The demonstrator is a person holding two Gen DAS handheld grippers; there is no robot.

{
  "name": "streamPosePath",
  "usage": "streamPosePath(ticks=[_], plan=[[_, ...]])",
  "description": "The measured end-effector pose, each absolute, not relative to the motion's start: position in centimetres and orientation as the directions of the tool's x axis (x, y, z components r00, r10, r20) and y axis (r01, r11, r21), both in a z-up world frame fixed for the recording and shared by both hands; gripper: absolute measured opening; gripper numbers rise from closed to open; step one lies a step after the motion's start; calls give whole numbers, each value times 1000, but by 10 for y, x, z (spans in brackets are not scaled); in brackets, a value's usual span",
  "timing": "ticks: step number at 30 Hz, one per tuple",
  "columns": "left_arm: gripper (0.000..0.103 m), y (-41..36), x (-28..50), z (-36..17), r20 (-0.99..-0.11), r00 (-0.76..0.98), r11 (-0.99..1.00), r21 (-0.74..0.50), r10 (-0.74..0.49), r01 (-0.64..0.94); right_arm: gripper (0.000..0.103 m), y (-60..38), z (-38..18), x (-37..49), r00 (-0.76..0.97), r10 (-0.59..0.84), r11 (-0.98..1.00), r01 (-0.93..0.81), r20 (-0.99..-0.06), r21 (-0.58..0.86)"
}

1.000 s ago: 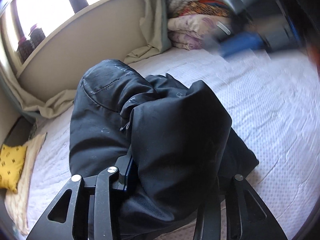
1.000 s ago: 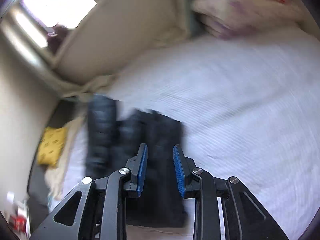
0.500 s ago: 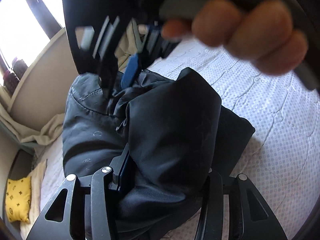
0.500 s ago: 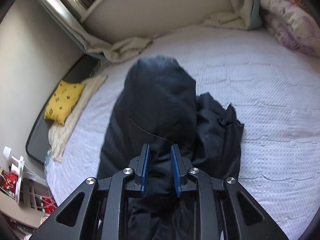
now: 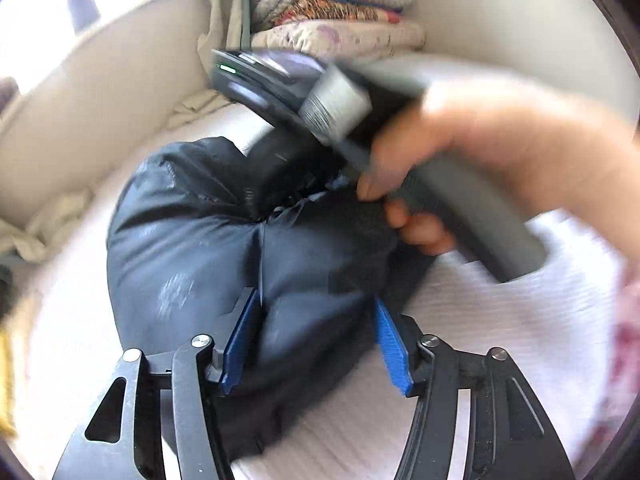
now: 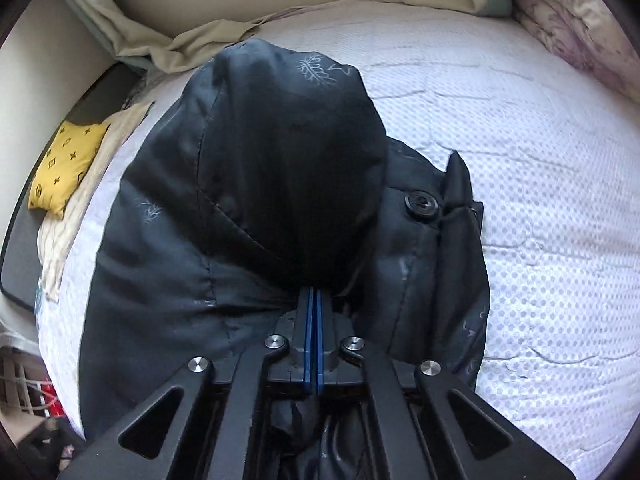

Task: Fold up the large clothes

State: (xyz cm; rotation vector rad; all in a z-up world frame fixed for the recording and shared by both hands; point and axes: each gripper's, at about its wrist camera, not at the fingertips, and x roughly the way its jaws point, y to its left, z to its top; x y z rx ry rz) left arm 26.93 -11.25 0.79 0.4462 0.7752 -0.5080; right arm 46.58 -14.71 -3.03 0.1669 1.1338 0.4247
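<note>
Looking along the left wrist view: left gripper [image 5: 316,336] has its blue pads [image 5: 240,340] spread wide, a puffy fold of the black jacket [image 5: 192,248] bulging between them; whether the pads press the fabric cannot be told. Jacket lies bunched on the white bedspread [image 5: 500,320]. Above it, blurred, a bare hand [image 5: 500,160] grips the grey handle of the other gripper. Stacked quilts [image 5: 332,12] sit at the far wall.

Right wrist view: right gripper [image 6: 313,312] has pads pressed nearly together, pinching a pleat of the black jacket [image 6: 280,152] where a rounded bulge meets the tips. A black button [image 6: 423,205] shows right of the bulge. Bedspread [image 6: 540,200] extends right; a yellow cushion [image 6: 66,168] lies at the left edge.
</note>
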Motion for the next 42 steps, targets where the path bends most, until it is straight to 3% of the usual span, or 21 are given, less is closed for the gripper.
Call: streamPosePath(ticks=[3,5,8,13,15,16,17,20,23,26,30,42], plan=[[71,-70,277,38,-721,593,853,5,-359,522,0,-151,-33,466,363,423,905,-218,-830,366],[72,-45,291,41,-708,609,889,-58,-357,454,0,-151,-33,465,371,428,904,-203,-824,377],[69,-26,312,18,-748,594,927,-76,-297,367,0,-153,-30,462,382,432,902,-189,-817,388],[71,-39,310,12,-750,613,930,-4,-246,368,0,-161,-7,448,434,441,897,-190,-786,398],[71,-39,311,10,-752,610,935,-22,-249,355,10,-165,12,441,472,426,904,-195,-772,380],[71,-37,311,10,-752,609,937,-32,-253,349,29,-167,23,434,503,402,915,-194,-765,353],[71,-34,311,11,-752,607,938,-41,-256,344,35,-167,39,424,553,361,932,-194,-751,305],[71,-29,309,11,-755,604,940,-46,-255,339,35,-165,74,395,648,320,948,-222,-692,230],[72,-33,305,10,-760,603,943,-40,-243,330,35,-160,89,371,631,415,909,-304,-655,284],[73,-34,307,10,-765,600,946,-36,-234,322,35,-141,88,359,578,447,891,-357,-682,281],[74,-34,310,8,-768,599,948,-33,-228,318,35,-125,67,352,547,327,926,-347,-771,146],[78,-45,307,0,-775,600,941,20,-199,337,41,-130,10,369,459,288,943,-290,-840,165]])
